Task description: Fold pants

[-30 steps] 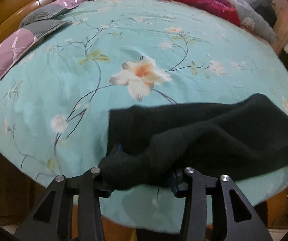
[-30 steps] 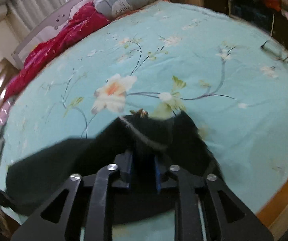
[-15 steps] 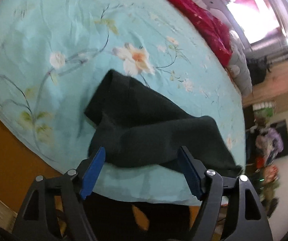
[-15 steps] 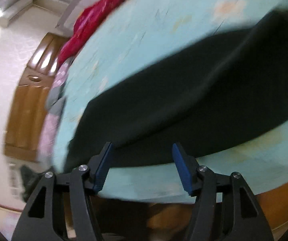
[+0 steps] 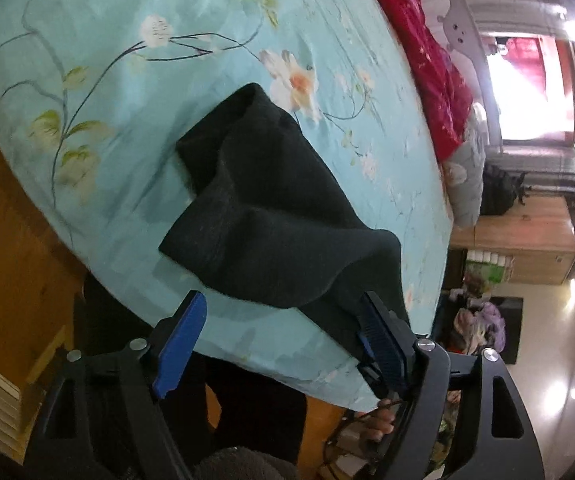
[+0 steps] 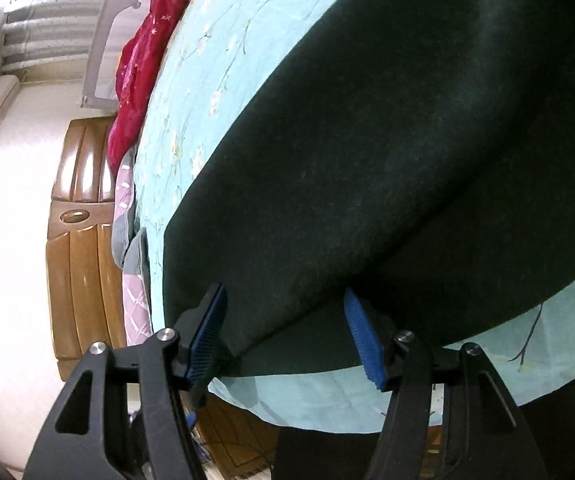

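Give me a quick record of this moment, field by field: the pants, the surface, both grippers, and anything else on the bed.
pants: dark pants, bunched in a loose fold, near the bed's edge
surface: turquoise floral bedsheet
left gripper: left gripper opening, pads off the cloth; fabric edge by one blue pad
right gripper: right gripper open, fabric between the pads, not pinched
other items: red blanket along the far side; grey pillow beside it
fold status: unfinished, cloth lumpy
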`<action>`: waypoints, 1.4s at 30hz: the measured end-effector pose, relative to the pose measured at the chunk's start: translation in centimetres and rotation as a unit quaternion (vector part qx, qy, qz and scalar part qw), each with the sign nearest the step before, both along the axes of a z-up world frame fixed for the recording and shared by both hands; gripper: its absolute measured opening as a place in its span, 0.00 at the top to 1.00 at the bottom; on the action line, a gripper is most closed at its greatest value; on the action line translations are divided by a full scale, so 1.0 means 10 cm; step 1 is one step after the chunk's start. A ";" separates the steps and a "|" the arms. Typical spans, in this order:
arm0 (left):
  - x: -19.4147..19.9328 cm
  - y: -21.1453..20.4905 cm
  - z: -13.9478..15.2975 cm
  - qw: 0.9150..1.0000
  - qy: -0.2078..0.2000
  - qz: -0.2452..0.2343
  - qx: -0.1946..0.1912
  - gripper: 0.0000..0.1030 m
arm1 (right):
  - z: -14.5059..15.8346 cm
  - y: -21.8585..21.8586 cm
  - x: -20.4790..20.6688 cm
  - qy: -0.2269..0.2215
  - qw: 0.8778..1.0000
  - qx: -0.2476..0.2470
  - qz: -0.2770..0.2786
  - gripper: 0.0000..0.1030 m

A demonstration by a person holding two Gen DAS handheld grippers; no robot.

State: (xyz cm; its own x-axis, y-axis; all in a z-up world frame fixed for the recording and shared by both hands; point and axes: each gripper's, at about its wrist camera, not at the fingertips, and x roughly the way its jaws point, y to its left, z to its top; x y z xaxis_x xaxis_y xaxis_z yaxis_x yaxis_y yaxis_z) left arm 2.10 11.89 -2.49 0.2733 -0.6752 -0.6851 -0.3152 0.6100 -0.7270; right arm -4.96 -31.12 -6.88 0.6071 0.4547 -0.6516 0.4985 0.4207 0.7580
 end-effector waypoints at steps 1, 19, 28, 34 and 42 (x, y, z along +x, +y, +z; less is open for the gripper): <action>-0.03 0.03 -0.01 1.000 0.000 0.003 -0.002 0.22 | 0.00 0.01 0.01 0.000 1.000 -0.001 -0.002 0.40; 0.71 -0.21 -0.38 0.999 0.041 0.018 -0.010 0.87 | 0.01 0.07 0.01 -0.046 0.998 0.003 -0.040 0.72; 1.28 -0.33 0.73 0.990 -0.136 -0.024 0.015 0.87 | 0.88 -0.06 0.22 -0.182 0.982 -0.049 -0.016 0.94; 0.85 -0.13 -0.41 0.995 -0.006 -0.063 0.078 0.87 | 0.35 0.14 -0.15 -0.106 0.993 -0.039 0.029 0.94; 0.82 -0.01 -0.66 0.998 0.016 -0.044 0.049 0.82 | 0.00 0.17 -0.19 -0.062 0.996 -0.042 0.049 0.90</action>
State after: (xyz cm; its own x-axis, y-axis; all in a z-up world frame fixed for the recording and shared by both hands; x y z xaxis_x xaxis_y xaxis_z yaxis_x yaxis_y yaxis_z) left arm 10.35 11.80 -9.13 0.1926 -0.6251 -0.7564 -0.2800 0.7038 -0.6529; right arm -6.90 -29.40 -6.91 0.6407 0.4623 -0.6130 0.3572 0.5272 0.7710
